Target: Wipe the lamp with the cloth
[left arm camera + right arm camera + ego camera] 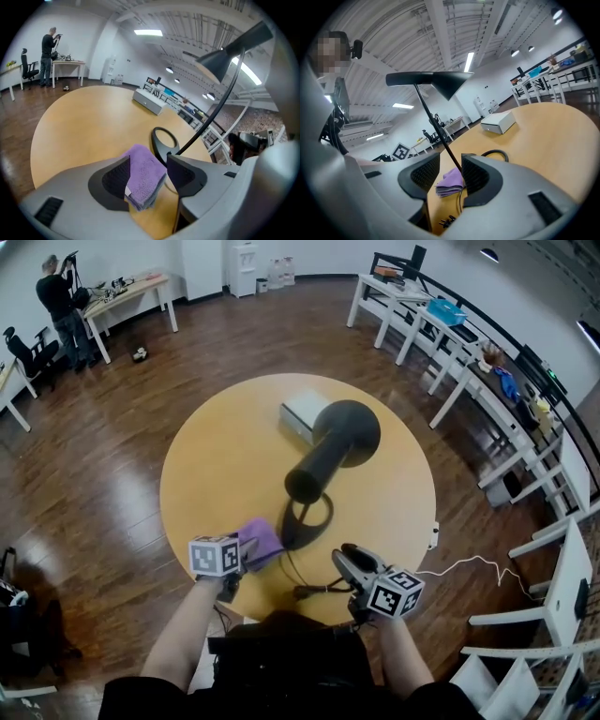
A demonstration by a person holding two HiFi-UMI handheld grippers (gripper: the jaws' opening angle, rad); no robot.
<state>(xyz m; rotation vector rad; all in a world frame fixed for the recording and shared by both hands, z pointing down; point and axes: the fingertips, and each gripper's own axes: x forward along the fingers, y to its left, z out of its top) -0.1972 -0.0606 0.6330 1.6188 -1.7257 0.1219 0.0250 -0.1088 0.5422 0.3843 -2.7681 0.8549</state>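
- The left gripper is gaping around the folded purple cloth, lying loose between its jaws.
- The right gripper is hovering open beside the stem of the black desk lamp.
- Wiping is not happening; the cloth likely needs gripping first.

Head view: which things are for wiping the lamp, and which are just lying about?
For the job:
desk lamp
purple cloth

Just lying about:
white box on the round table
black office chair far off by the wall
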